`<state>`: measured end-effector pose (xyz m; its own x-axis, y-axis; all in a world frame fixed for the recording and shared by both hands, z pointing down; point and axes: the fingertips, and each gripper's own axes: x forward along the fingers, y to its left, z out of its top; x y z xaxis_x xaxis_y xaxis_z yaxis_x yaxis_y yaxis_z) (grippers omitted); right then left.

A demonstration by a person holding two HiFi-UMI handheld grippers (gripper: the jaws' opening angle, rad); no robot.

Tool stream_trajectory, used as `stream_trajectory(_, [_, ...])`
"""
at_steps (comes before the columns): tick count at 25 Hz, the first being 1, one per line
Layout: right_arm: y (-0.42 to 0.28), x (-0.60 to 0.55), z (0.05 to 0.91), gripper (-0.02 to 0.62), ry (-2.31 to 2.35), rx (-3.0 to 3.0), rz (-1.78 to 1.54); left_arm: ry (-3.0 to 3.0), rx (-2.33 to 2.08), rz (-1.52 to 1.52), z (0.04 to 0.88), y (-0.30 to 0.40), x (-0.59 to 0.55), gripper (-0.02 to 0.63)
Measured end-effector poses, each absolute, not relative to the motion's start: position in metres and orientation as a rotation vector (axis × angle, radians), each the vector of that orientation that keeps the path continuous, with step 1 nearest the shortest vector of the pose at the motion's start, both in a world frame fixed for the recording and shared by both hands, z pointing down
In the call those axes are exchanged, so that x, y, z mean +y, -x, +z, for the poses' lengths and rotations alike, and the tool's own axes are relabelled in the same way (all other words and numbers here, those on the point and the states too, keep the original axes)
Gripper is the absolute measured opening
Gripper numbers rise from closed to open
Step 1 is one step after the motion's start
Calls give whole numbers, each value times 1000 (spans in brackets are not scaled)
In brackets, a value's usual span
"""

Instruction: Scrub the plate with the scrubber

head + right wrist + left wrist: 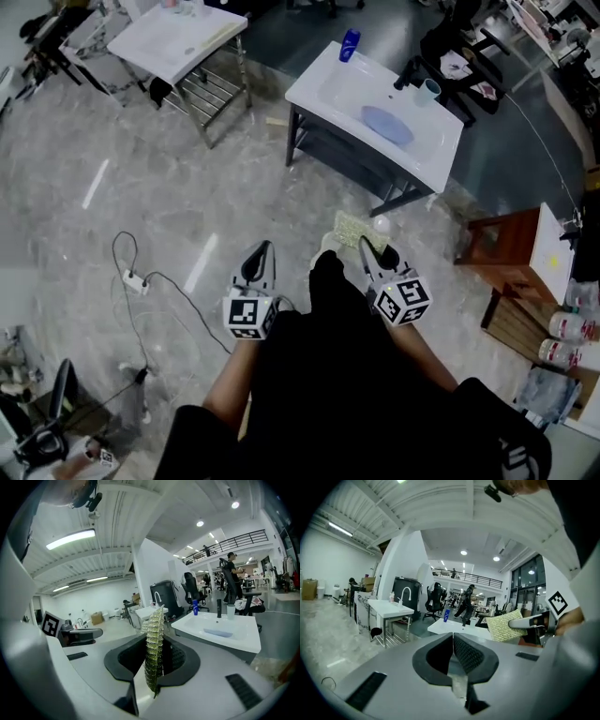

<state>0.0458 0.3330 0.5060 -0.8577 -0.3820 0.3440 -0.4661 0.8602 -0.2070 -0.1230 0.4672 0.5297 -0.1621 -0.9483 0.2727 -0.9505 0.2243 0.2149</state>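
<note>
Grey marbled floor (141, 169), white sink table (323, 80), wooden stand (506, 239), strip lights (70, 538) overhead, mezzanine railing (234, 541).

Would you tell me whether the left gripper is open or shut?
Shut: on the left gripper the jaws meet, nothing between them.

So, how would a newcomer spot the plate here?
Ahead of the person stands a white sink unit. The plate lies flat in its basin. It is pale blue, unlike the upright dark blue bottle and the cup on the rim.
</note>
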Motion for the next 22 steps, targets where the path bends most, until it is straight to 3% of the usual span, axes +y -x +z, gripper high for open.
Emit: stream_trajectory(22, [-105,-28,535,61,-962,-2684,589,-1846,-2043,112,518,165,72,5])
